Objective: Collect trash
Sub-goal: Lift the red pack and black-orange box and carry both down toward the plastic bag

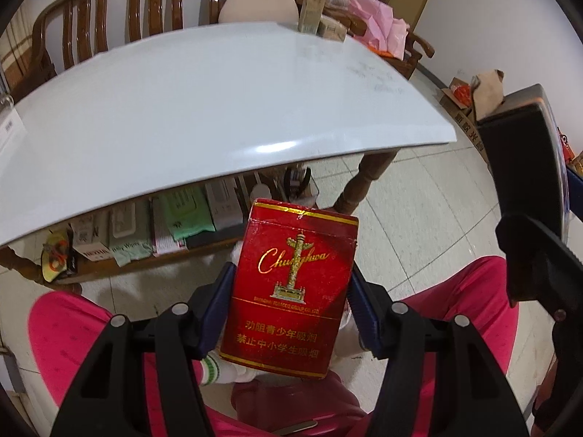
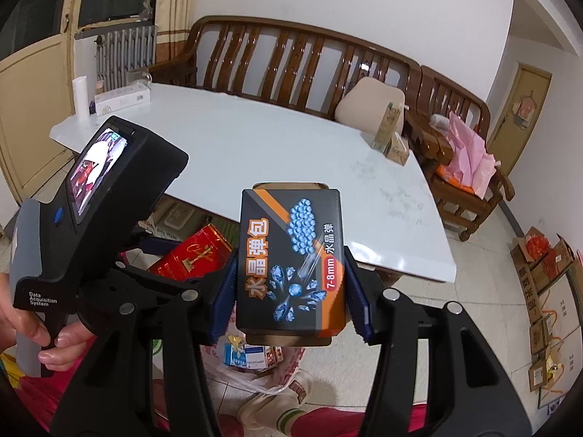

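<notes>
nearest my left lens, the red cigarette pack (image 1: pixel 291 287) stands upright between the left gripper (image 1: pixel 291 313) pads, clamped on both long side faces, with its top well clear of the fingertips. on my right lens the dark water-bead packet (image 2: pixel 289 260) sits the same way in the right gripper (image 2: pixel 289 291), pinched at its lower half with the printed face toward the camera. both tools are closed on their loads; neither item touches the table.

below the right gripper i see a white plastic bag (image 2: pixel 262 367) on the floor, mouth open, with small boxes already inside. i judge this to be the collection point and the step in hand to be the drop.

recommendation: bring each item directly over the bag mouth before releasing, one at a time, since the two tools sit close together and the left gripper body (image 2: pixel 109 196) crowds the right view. lower before opening, as both items look light and could glance off the bag rim onto the tiles. the cigarette pack is crushed at its top edge, so a firmer squeeze is unnecessary.

outward, the white table (image 1: pixel 218 109) carries only a carton (image 1: pixel 311 9) at its far corner. a wooden bench (image 2: pixel 291 62) stands behind.
</notes>
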The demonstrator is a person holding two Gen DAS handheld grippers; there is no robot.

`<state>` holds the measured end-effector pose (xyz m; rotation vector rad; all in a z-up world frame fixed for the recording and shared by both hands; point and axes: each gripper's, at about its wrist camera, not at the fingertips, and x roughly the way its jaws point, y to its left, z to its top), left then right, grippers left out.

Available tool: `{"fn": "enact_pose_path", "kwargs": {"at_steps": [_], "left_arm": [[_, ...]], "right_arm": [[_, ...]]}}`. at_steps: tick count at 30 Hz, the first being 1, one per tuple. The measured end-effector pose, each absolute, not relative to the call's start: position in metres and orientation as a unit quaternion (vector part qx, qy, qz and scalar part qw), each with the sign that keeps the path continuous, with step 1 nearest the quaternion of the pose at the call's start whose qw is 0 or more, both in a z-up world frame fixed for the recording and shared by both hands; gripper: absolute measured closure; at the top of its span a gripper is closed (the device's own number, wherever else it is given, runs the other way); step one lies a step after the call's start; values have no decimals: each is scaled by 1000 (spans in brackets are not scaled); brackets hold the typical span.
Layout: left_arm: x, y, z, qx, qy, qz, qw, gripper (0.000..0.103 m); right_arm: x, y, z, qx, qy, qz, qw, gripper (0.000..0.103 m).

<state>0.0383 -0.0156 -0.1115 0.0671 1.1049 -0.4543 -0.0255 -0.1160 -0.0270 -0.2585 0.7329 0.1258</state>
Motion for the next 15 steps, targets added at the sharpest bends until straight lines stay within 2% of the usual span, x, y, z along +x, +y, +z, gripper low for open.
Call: {"fn": "enact_pose_path", "kwargs": {"at_steps": [15], "left_arm": [[50,-19,-178,-21,594,-196,780,45]], "right_arm": [[-6,-137,-94,-84,425,37,900,51]]}}
